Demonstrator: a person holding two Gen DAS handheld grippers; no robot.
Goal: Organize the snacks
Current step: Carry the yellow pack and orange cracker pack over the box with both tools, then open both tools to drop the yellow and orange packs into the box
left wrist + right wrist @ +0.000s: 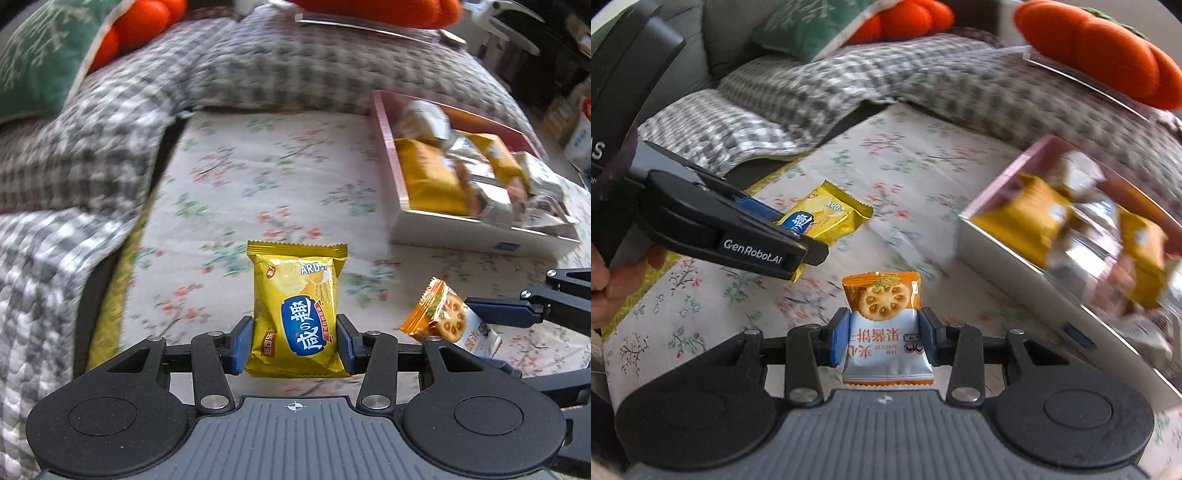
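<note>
Left gripper [295, 341]: blue pads clamped on a yellow cracker packet [297, 306], above the floral cloth [229, 177].
Right gripper [884, 338]: clamped on an orange-and-white jam biscuit packet [884, 328].
Pink-rimmed box [391, 147]: far right, holding more packets.

**Foil, Plastic and Cloth**

My matt black plastic left gripper [295, 343] pinched a glossy yellow foil packet [297, 310]. My right gripper [884, 338] squeezed a shiny orange-and-white wrapper [884, 332]. Below lay a smooth floral cloth [258, 177]; far off, a quilted checked blanket [295, 74].
</note>
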